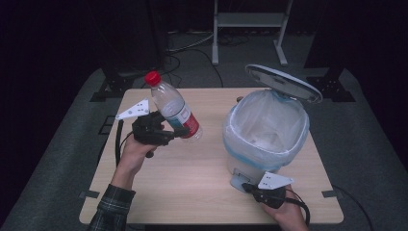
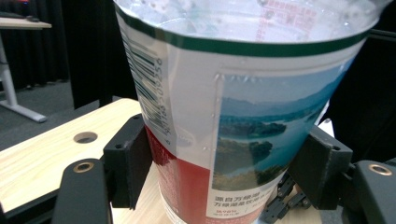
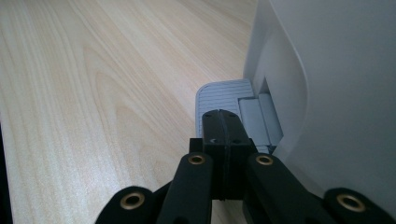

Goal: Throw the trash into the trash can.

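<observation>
Near the front edge of the pale wooden table (image 1: 202, 192), right gripper (image 1: 251, 187) pressed shut, empty, on the grey ribbed pedal (image 3: 223, 98). At left, left gripper (image 1: 174, 131) clamped partway around the clear red-capped plastic bottle (image 1: 172, 107), held tilted above the table. At right stood the white lidded bin with plastic liner (image 1: 267, 130), lid raised.
</observation>
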The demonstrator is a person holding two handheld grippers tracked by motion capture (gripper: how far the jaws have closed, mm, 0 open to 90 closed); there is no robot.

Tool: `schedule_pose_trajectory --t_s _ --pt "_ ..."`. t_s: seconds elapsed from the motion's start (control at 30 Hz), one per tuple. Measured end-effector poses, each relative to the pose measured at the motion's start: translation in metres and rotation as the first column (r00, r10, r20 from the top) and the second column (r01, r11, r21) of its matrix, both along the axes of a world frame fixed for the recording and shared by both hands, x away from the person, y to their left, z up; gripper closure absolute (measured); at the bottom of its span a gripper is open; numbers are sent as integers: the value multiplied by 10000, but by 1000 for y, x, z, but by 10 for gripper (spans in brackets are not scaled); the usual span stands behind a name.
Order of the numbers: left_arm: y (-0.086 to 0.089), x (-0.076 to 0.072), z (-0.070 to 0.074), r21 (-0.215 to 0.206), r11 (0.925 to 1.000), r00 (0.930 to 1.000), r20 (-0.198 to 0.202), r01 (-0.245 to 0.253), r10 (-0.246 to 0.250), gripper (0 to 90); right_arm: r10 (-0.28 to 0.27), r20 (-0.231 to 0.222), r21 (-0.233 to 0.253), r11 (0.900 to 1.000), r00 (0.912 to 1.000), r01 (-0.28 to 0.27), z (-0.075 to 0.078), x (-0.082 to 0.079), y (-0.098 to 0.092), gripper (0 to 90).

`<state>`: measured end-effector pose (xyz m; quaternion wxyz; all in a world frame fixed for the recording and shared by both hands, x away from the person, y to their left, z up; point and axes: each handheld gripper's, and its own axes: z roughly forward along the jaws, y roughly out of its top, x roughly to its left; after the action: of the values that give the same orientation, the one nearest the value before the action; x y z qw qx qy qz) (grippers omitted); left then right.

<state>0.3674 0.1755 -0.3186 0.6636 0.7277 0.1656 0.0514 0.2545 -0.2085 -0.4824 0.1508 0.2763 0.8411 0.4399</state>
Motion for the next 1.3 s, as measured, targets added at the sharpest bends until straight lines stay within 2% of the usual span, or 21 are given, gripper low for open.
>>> schedule_pose_trajectory --t_s 0.5,1.03,1.3 --pt "-22 2 18 -245 9983 9984 216 534 -528 280 -3 3 4 10000 10000 3 0 0 0 897" --pt "-38 4 33 -437 9948 9956 224 924 -915 280 3 22 12 10000 10000 -3 0 0 0 898" --pt "-51 5 41 -516 9917 9927 299 1181 -1167 281 -11 13 20 10000 10000 11 0 0 -1 898"
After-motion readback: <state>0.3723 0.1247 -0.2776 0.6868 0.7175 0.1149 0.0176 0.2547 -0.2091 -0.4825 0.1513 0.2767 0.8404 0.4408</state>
